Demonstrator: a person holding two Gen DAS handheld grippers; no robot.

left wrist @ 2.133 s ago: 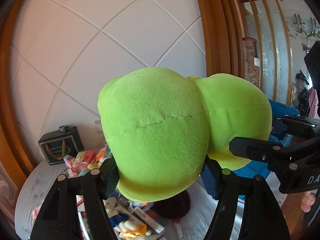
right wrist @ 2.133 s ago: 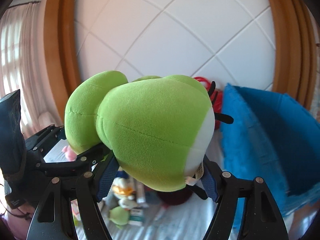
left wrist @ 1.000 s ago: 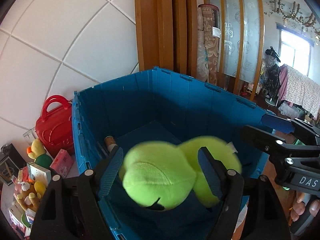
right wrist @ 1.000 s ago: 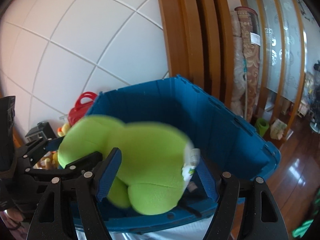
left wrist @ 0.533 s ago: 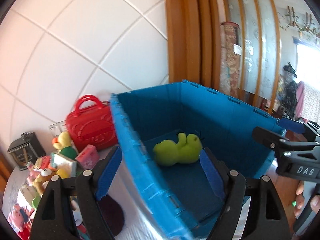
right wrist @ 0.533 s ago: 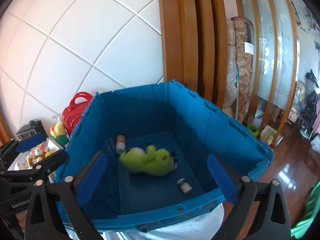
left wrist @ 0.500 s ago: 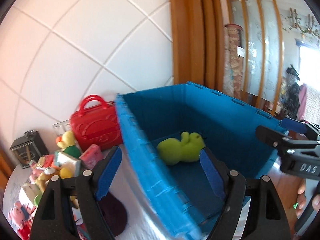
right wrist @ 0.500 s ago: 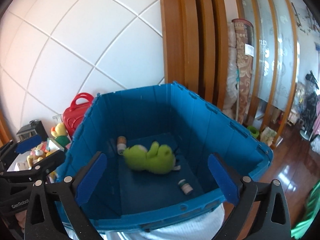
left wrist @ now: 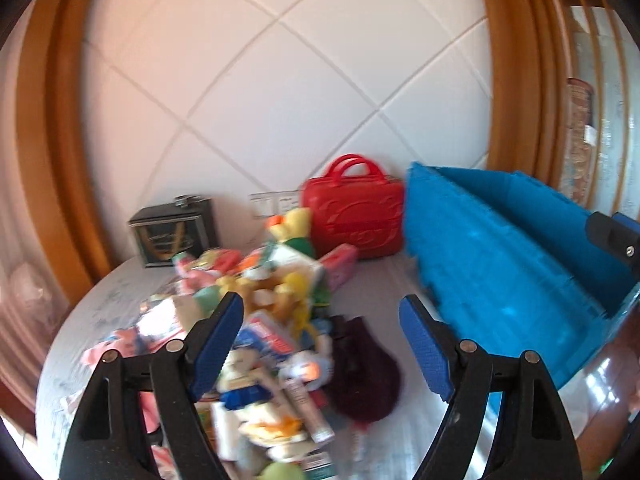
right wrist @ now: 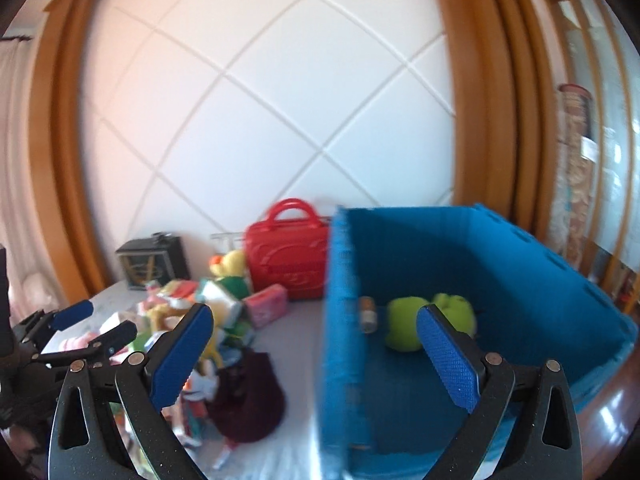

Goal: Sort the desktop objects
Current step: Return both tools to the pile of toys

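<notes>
Both claws are spread and carry nothing: my left claw point(left wrist: 320, 344) hangs over the pile of toys and packets point(left wrist: 256, 320) on the bench point(left wrist: 372, 292), my right claw point(right wrist: 312, 356) faces the blue crate point(right wrist: 500, 248). One green plush toy point(right wrist: 404, 322) lies on the crate floor beside a small jar point(right wrist: 366, 314). By my reckoning the sorting is barely begun; nearly the whole heap, a dark red pouch point(right wrist: 250, 404) included, waits on the bench.

The left gripper point(left wrist: 320, 344) was spread wide with nothing between its blue pads point(left wrist: 216, 344). The right gripper point(right wrist: 312, 360) was likewise wide apart and empty, the left one visible at its left edge.
</notes>
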